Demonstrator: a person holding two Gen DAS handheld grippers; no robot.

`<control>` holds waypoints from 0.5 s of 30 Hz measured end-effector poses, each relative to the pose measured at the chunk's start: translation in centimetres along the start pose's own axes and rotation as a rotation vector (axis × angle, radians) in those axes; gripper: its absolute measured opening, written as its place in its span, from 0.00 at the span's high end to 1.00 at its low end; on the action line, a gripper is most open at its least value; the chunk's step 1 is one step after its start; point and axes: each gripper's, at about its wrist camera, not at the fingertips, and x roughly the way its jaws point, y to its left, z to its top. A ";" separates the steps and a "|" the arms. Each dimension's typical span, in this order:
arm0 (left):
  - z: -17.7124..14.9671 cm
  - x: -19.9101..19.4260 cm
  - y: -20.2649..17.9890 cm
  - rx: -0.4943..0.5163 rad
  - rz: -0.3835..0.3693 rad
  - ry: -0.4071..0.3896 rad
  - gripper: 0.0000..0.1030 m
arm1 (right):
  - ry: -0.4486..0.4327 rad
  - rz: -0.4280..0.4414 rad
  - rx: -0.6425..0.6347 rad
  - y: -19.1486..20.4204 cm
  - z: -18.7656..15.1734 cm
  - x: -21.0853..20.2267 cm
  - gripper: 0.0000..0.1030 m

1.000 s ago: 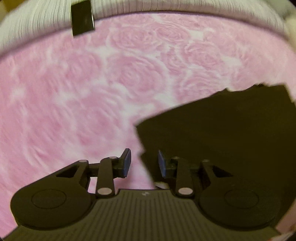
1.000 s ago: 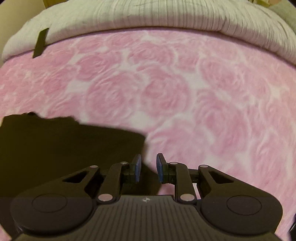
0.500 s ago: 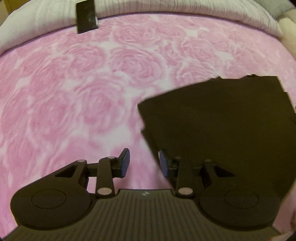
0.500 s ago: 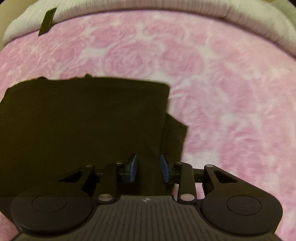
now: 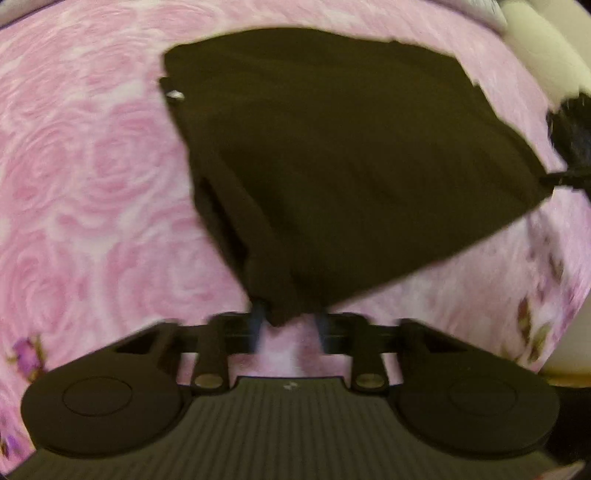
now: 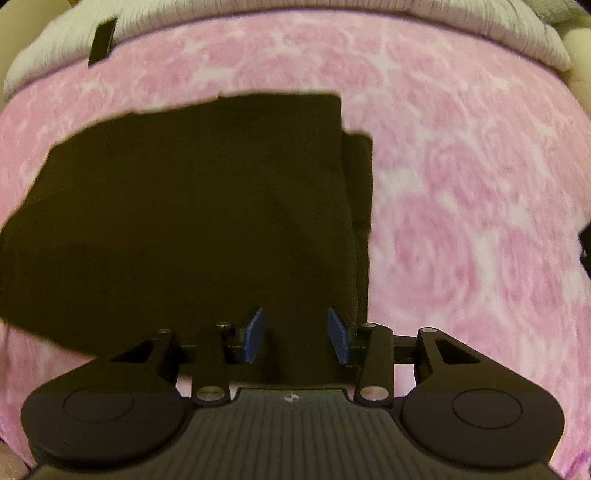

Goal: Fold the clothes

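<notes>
A black folded garment [image 5: 351,166] lies flat on the pink rose blanket [image 5: 92,184]. Its near corner reaches down between the fingers of my left gripper [image 5: 290,326], which is open; this view is blurred. A small white tag [image 5: 175,95] shows at the garment's far left corner. In the right wrist view the same garment [image 6: 203,203] fills the left and middle, with a second layer sticking out along its right edge. My right gripper [image 6: 296,334] is open, its blue pads [image 6: 255,334] standing on either side of the cloth's near right edge.
A grey-white ribbed duvet [image 6: 332,22] runs along the far edge of the blanket [image 6: 461,221]. A small black flat object [image 6: 101,40] lies on it at the far left. A dark blurred shape [image 5: 570,144] sits just past the garment's right corner.
Both grippers have moved in on the garment, which was off to the side and now lies in front of and between their fingers. The right gripper's fingers have spread wider.
</notes>
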 end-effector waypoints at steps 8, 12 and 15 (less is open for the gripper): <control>-2.1 -3.3 2.4 0.151 0.173 0.006 1.00 | -0.001 -0.044 -0.060 -1.5 -2.5 -0.3 0.59; -2.5 -4.7 -0.2 0.316 0.211 -0.078 0.81 | -0.029 -0.069 -0.162 -1.3 -3.7 -1.3 0.56; -3.0 -5.1 -2.7 0.473 0.233 -0.138 0.60 | -0.061 -0.086 -0.352 0.7 -5.3 -2.1 0.51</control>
